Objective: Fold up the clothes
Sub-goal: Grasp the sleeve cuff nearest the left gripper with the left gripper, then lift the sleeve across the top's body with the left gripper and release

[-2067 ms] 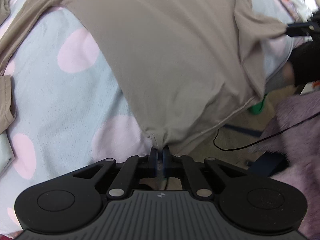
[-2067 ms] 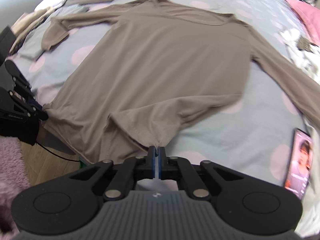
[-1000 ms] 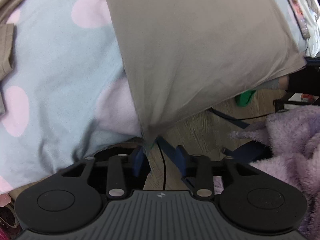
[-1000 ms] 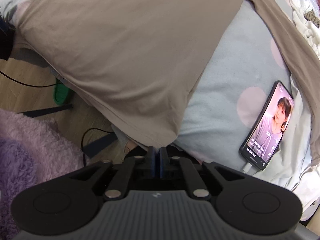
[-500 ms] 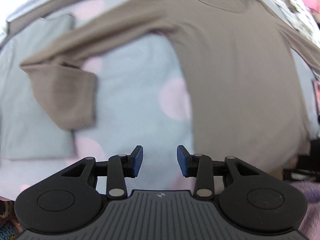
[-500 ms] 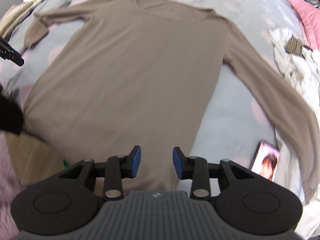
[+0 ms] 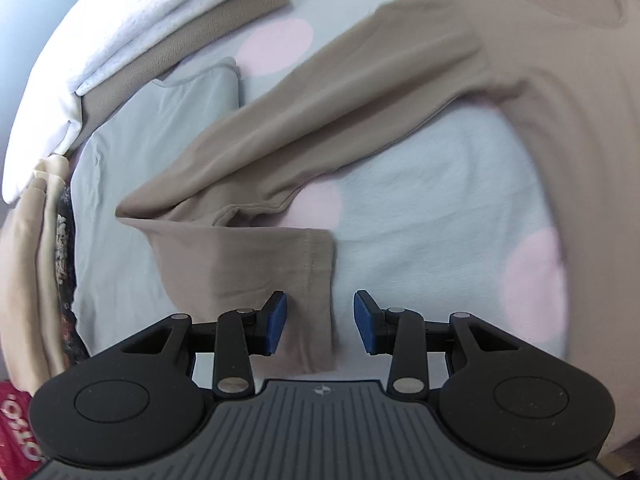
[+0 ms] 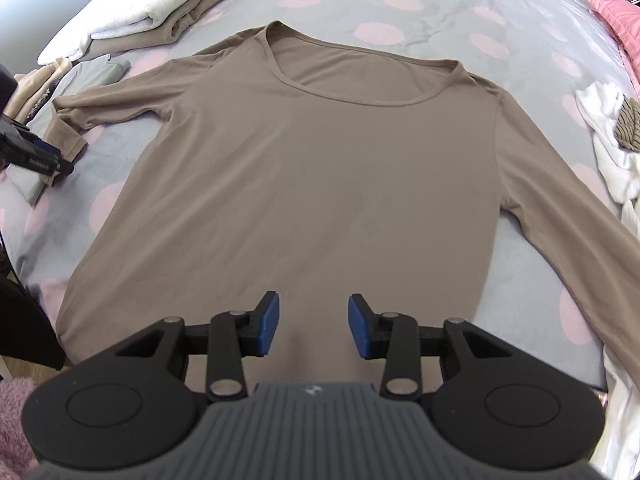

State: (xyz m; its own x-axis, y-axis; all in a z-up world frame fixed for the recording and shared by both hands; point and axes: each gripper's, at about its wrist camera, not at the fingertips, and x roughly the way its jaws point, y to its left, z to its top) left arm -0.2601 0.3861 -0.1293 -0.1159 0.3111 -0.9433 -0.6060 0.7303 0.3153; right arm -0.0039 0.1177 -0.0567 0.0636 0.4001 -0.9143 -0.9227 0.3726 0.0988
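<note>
- Lying face up on the bed (image 8: 460, 32), the brown long-sleeved top (image 8: 320, 168) is spread flat, its neckline toward the far edge and its hem at the near edge, where a little of it seems to hang over; that part sits behind the tool body, so I cannot be sure.
- The left sleeve (image 7: 320, 120) runs out toward the bed's left edge and doubles back on itself, so the cuff (image 7: 316, 280) lies on top of the bedspread, pointing to the near edge.
- The right sleeve (image 8: 560, 208) stretches straight toward the right edge, near a heap of white laundry (image 8: 612, 144).
- The left tool (image 7: 320, 322) hangs just above the cuff with its blue pads wide apart, holding nothing; the cuff's edge lies between them.
- The right tool (image 8: 312, 326) hovers over the lower middle of the body, equally wide apart and empty.
- Judging by this, the step in hand is dealing with the sleeves: the body is smooth, the sleeves still out to the sides.
- The next move likely calls for the left tool to drop, close on the cuff, and carry the sleeve across the chest without dragging the shoulder out of line.
- Folded piles (image 8: 152, 12) rest at the far left corner.
</note>
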